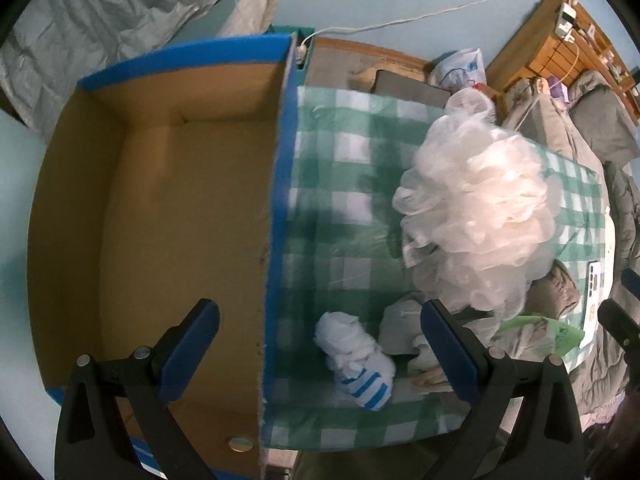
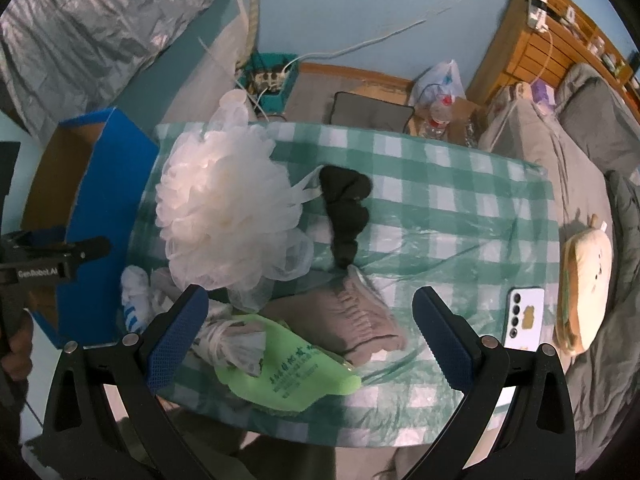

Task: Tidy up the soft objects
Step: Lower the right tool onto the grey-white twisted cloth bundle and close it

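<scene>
Soft objects lie ahead of my two wide-open grippers on a green-and-white checked tablecloth [image 2: 440, 184]: a white mesh bath pouf [image 2: 224, 208], a black sock [image 2: 344, 216], a beige gathered cloth [image 2: 360, 320] and a white sock with blue stripes [image 1: 360, 364]. My left gripper [image 1: 320, 356] straddles the right wall of a blue open cardboard box [image 1: 160, 200], empty-handed. My right gripper [image 2: 312, 340] hovers over a lime-green printed bag [image 2: 292, 372], holding nothing.

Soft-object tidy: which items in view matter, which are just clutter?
Task items:
white mesh bath pouf
white sock with blue stripes
black rolled sock
beige ribbed cloth
green printed plastic bag
blue-edged cardboard box

Clutter:
white smartphone
cream toast-shaped plush
clear plastic bottle
</scene>
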`<control>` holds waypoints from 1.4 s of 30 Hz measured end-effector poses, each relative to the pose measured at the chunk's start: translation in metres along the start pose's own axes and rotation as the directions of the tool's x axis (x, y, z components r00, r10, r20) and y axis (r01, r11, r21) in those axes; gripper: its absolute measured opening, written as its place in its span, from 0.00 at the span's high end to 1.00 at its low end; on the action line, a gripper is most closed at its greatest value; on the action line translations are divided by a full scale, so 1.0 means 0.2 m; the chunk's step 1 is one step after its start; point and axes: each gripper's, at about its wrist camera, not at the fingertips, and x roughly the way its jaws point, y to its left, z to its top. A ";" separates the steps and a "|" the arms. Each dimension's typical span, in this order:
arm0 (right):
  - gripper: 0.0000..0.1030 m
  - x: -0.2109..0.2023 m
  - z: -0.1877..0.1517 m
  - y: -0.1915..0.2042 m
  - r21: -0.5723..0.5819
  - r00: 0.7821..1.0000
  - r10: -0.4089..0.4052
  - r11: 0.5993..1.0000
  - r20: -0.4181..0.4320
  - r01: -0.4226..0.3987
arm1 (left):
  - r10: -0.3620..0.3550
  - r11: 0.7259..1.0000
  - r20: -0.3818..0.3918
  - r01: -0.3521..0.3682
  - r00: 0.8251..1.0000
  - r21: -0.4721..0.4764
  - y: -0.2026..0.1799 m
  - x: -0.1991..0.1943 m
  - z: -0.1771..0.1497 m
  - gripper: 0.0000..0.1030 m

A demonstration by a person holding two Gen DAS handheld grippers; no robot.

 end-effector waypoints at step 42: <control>0.07 0.38 -0.24 0.57 -0.525 0.991 0.054 0.844 -0.122 -0.110 | 0.005 0.995 0.041 -0.001 0.999 -0.100 0.17 -0.13 -0.29 0.04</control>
